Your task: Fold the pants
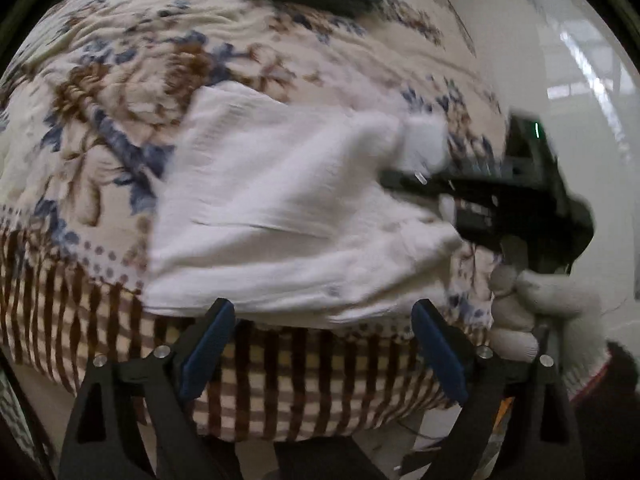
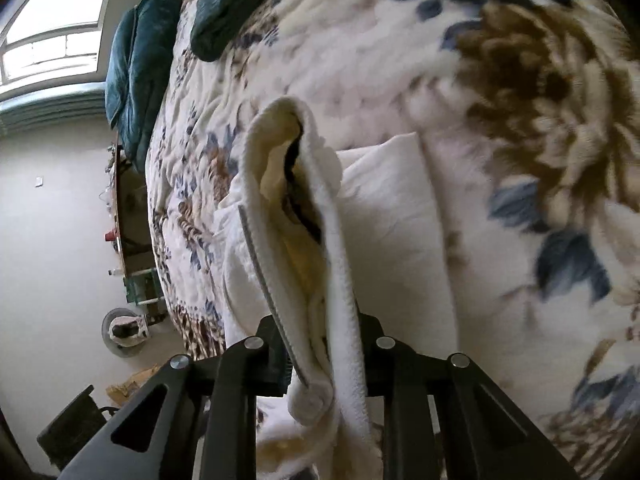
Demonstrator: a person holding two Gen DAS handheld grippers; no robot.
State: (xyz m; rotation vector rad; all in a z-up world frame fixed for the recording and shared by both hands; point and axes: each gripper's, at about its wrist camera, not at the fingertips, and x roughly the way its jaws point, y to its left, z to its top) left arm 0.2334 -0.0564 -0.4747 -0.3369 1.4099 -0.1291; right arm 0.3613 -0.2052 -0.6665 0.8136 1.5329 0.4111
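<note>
The white pants [image 1: 288, 208] lie partly folded on the flowered bed cover [image 1: 120, 92], near the bed's striped front edge. The cloth looks soft, light and limp, so it should sag and crease wherever it hangs unsupported; thick hems and the waistband look like the surest places to grip. The left tongs [image 1: 324, 352] hang wide apart and hold nothing, just short of the pants' near edge. The right tongs [image 2: 320, 344] are pinched tight on a thick rolled edge of the pants. The left view shows the whole garment and the gloved right hand [image 1: 548, 320] lifting one corner. The right view alone shows the gaping fold up close, a dark green pillow [image 2: 136, 68] and a window [image 2: 52, 32]
</note>
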